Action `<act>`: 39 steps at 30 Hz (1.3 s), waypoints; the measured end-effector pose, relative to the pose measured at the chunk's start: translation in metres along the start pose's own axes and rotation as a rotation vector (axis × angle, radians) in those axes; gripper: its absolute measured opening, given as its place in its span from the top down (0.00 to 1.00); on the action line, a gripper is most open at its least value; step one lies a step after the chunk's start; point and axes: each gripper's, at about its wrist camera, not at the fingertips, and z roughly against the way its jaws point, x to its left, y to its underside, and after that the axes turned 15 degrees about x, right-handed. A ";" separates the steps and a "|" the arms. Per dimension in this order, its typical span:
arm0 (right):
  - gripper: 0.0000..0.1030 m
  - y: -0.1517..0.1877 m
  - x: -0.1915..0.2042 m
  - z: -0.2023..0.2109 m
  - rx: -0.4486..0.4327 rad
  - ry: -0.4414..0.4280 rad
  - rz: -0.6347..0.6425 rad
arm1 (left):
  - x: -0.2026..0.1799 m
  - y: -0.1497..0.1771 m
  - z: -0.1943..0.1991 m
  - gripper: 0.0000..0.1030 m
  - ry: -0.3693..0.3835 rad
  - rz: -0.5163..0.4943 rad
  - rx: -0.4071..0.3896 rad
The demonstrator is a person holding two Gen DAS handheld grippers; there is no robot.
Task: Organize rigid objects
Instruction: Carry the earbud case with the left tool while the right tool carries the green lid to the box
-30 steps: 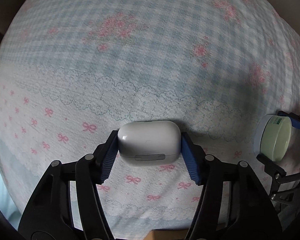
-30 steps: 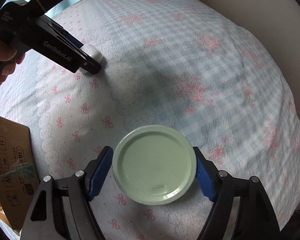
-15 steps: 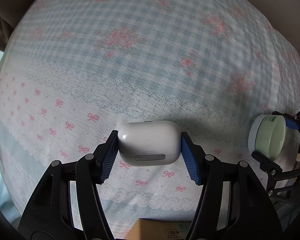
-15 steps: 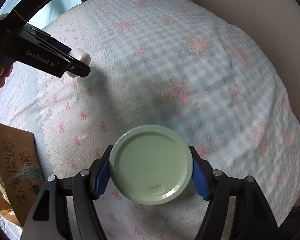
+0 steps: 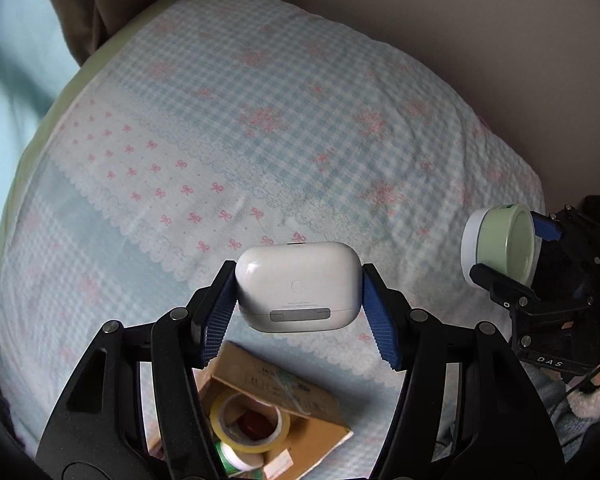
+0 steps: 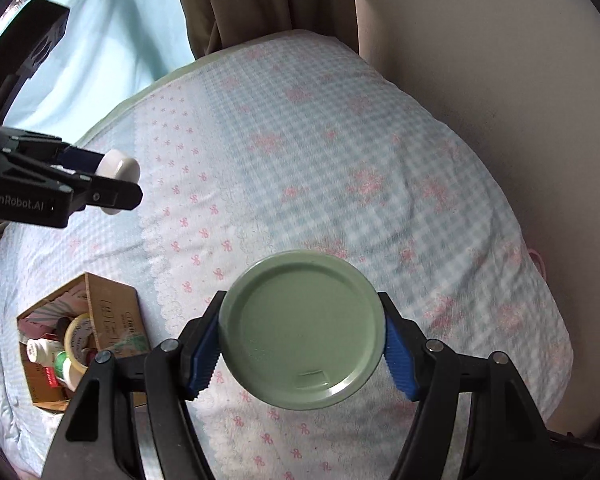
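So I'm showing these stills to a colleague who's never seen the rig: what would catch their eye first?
Probably the white earbud case clamped in the left gripper, held in the air above the gingham-and-bow bedspread. Next, the pale green round container filling the right gripper. Below sits an open cardboard box with a yellow tape roll inside.

Soft daylight coming in from the curtained window [image 6: 112,28] at upper left, bedspread [image 5: 300,128] evenly lit, slightly smeared, a small glare on the white case [image 5: 298,286], fisheye corners black.
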 end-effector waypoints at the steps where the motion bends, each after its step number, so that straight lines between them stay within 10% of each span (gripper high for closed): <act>1: 0.36 0.000 0.004 0.012 0.002 -0.001 0.019 | 0.000 0.011 0.011 0.44 0.005 0.016 -0.015; 23: 0.36 0.071 0.182 0.113 0.009 -0.136 0.308 | 0.068 0.298 0.082 0.44 0.057 0.401 -0.198; 39: 0.36 0.079 0.292 0.045 0.142 -0.182 0.387 | 0.133 0.374 0.001 0.44 0.071 0.564 -0.144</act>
